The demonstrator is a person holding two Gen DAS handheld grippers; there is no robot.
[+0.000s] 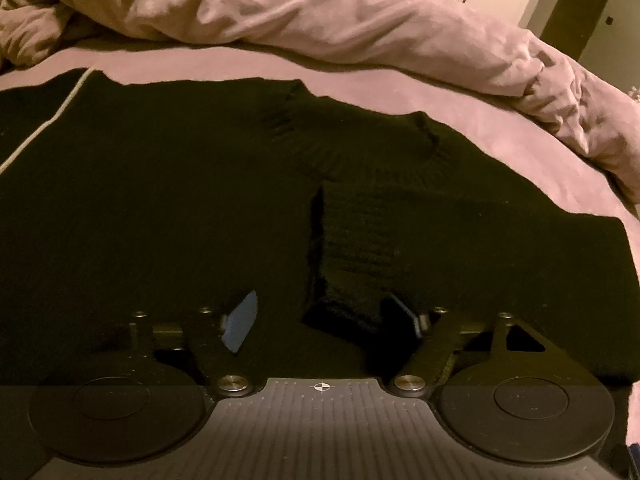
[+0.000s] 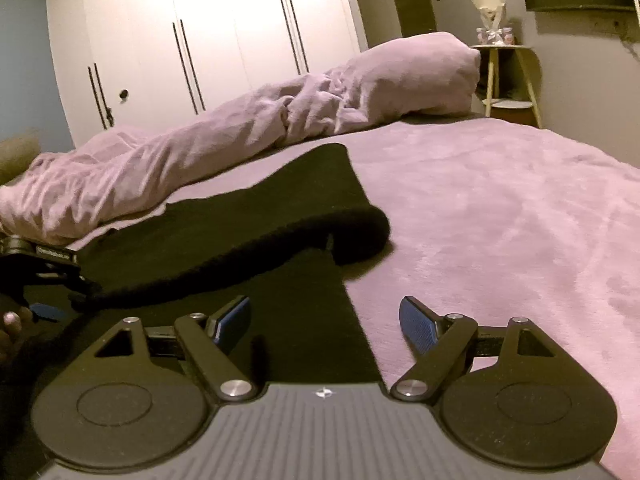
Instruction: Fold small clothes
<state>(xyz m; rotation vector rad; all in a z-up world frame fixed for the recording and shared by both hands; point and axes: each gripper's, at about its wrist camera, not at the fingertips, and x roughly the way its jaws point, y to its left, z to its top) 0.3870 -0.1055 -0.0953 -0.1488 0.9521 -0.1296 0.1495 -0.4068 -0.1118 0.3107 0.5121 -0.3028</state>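
Black sweater (image 1: 160, 200) lies on the bed (image 2: 500, 220), one sleeve (image 1: 360, 240) folded in; further folds remain. Left gripper (image 1: 324, 316) fingers straddle the sleeve cuff, unclamped. Right gripper (image 2: 324, 316) fingers apart, empty.

Left tongs (image 1: 320, 320): matte black, twin flat discs behind, each with a fainter inset circle. Silver pivot screws at the arm roots, smaller silver screws further forward on the linkages. Grey ribbed plate between the discs, with a small round crosshair mark at its front edge. Blue textured pads (image 1: 240, 326) on the fingertips.

Right tongs (image 2: 324, 318): same build, black angled arms with triangular cut-outs, silver screws, ribbed grey plate with a crosshair mark, blue ribbed pads (image 2: 416, 316). Fingertips of a hand (image 2: 12, 326) far to the left, partly cropped.
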